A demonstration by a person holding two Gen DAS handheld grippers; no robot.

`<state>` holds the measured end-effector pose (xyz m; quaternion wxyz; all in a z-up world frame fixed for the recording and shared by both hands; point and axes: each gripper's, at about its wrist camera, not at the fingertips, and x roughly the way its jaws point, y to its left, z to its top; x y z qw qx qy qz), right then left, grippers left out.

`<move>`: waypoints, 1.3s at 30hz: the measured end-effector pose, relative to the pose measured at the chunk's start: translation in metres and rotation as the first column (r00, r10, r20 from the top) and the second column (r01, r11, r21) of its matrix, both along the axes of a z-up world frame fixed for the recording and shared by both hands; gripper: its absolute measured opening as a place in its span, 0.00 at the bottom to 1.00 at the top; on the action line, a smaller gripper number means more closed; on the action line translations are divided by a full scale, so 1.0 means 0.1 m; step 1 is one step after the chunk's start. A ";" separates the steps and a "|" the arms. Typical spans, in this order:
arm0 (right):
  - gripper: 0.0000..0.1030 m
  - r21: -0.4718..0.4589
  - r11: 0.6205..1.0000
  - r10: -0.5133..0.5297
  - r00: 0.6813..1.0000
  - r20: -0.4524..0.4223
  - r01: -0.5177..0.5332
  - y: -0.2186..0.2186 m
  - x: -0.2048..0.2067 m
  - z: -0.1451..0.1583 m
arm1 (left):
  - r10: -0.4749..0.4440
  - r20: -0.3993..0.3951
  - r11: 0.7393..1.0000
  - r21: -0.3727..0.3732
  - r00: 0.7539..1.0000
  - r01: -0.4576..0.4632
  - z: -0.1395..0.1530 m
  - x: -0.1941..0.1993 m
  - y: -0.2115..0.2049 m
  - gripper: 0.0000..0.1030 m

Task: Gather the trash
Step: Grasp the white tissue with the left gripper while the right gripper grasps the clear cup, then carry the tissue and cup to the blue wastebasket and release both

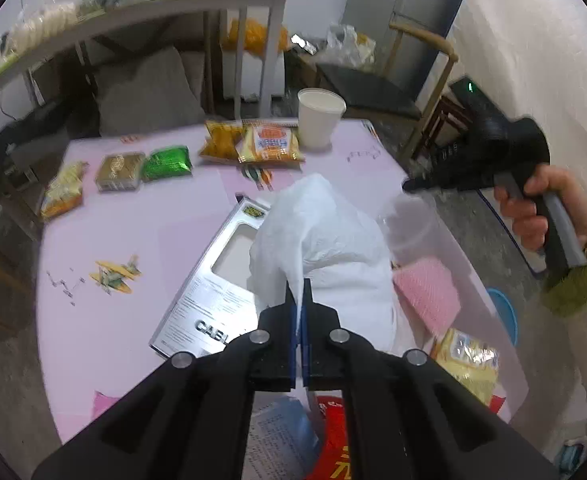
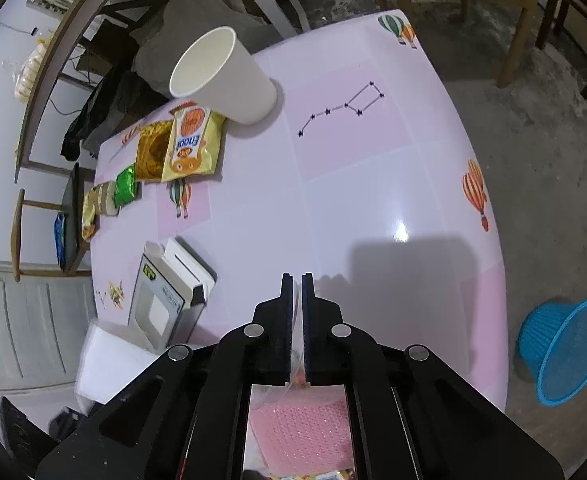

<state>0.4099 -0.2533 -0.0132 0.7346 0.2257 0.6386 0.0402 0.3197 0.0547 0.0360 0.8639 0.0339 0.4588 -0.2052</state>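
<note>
**Left jaws clamped on tissue; right jaws closed over pink worktop**

The left gripper (image 1: pixel 302 292) has its jaws clenched on a fold of crumpled white paper tissue (image 1: pixel 325 240), which rises in a peak above the pale pink patterned worktop (image 1: pixel 141 224). Beneath the tissue lies a flat grey-and-white cardboard cable box with a cut-out window (image 1: pixel 209 280), partly covered by it. Just beside the tissue on its right are a clear plastic cup (image 1: pixel 413 224) and a pink bubble-wrap sheet (image 1: pixel 427 292).

The right gripper (image 2: pixel 297 280) has its jaws drawn together, a narrow gap between them; whether anything is pinched there I cannot tell. It points down at the worktop.

At the far edge stand a white paper cup (image 2: pixel 229 80), upright, and touching it a yellow snack packet (image 2: pixel 191 144). A blue plastic mesh basket (image 2: pixel 565 350) sits on the concrete floor (image 2: pixel 553 160), well apart from the tissue.
</note>
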 end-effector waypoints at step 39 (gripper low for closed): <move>0.00 0.033 0.886 -0.448 0.837 0.314 0.462 -2.69 -3.27 0.62 | -0.430 0.005 0.903 0.012 0.903 0.430 0.31 -1.22 -3.60 0.01</move>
